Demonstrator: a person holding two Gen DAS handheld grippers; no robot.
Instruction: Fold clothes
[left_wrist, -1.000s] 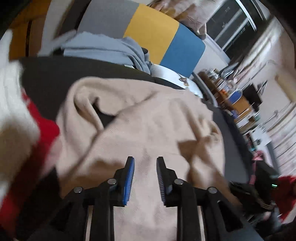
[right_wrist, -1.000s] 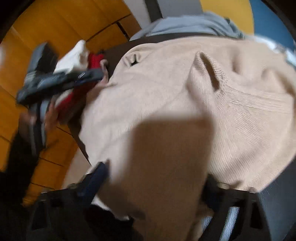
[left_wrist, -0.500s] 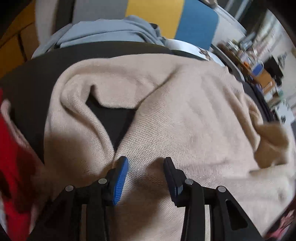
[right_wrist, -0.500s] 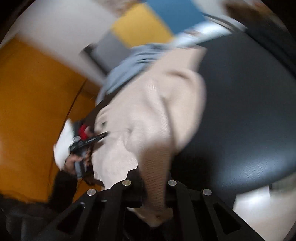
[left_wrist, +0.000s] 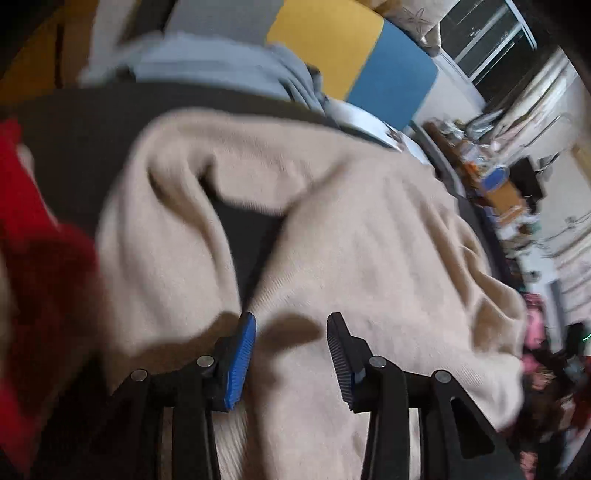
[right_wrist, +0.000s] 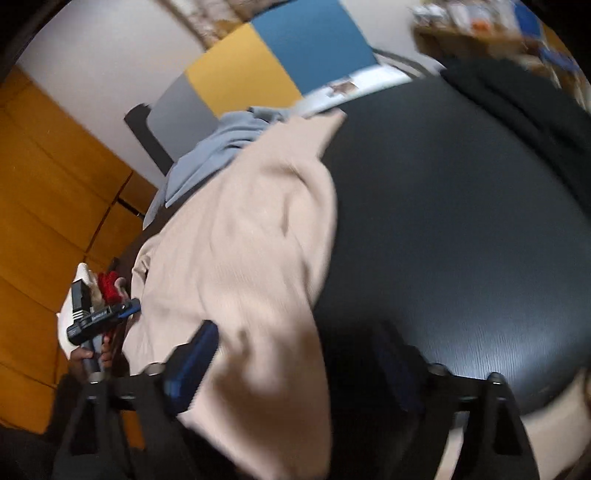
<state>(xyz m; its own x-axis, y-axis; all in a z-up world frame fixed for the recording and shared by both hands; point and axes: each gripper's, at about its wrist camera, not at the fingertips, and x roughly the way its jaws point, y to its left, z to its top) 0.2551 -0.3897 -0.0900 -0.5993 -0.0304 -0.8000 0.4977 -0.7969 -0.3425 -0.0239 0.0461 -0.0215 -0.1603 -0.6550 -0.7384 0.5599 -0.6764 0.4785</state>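
Observation:
A beige knit sweater (left_wrist: 351, 240) lies spread on a black table (right_wrist: 461, 221), its V-neck opening toward my left gripper. My left gripper (left_wrist: 291, 332) is open just above the sweater below the neckline, nothing between its fingers. In the right wrist view the sweater (right_wrist: 251, 240) lies folded over itself on the table's left half. My right gripper (right_wrist: 299, 350) is open wide at the sweater's near edge; the cloth lies loose between its fingers. The left gripper (right_wrist: 125, 308) shows there at the sweater's left side.
A grey-blue garment (left_wrist: 229, 70) lies at the table's far edge. A red and white garment (left_wrist: 33, 240) lies at the left. A dark garment (right_wrist: 517, 110) lies at the table's far right. A grey, yellow and blue panel (right_wrist: 266, 70) stands behind. Orange wall (right_wrist: 48, 206) at left.
My right gripper has opened and let go of the sweater fold it held half a second ago; the fold now lies on the sweater. My left gripper has opened wider and moved little.

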